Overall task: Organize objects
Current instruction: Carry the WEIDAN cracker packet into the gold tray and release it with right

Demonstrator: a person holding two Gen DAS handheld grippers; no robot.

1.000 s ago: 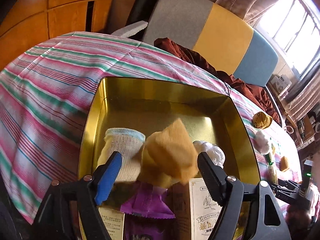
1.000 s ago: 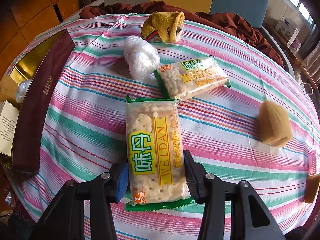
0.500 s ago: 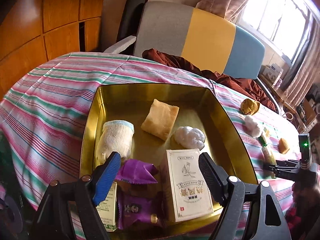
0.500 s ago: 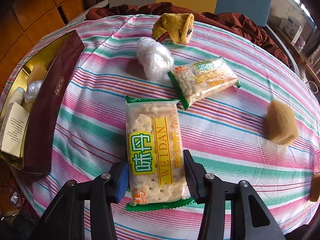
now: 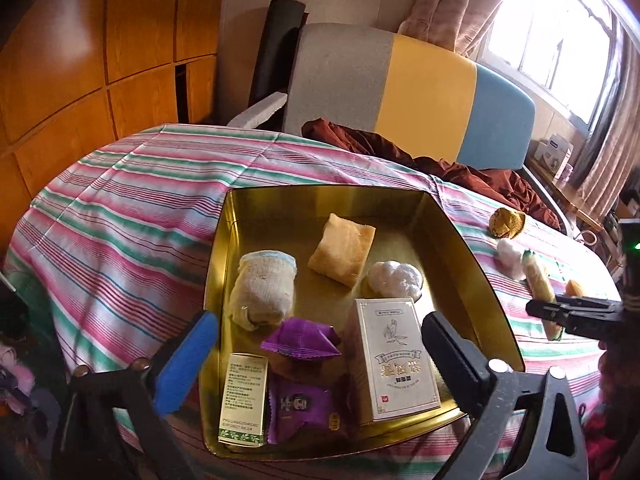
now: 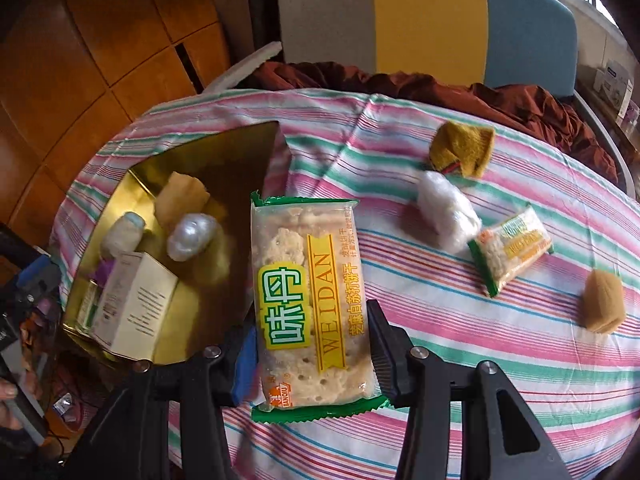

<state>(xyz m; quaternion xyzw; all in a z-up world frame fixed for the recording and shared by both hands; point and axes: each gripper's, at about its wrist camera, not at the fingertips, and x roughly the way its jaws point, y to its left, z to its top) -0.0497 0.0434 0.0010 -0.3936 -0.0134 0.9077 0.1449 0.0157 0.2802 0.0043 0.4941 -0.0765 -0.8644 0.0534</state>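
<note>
Two grippers: left fingers just spread, empty, above the tin; right fingers clench the cracker pack.

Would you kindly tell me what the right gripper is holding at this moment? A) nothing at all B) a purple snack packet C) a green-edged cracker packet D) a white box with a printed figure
C: in the right wrist view the right gripper has its jaws closed on the sides of the green-edged cracker packet, which hangs lifted over the striped tablecloth beside the gold tin.
</note>
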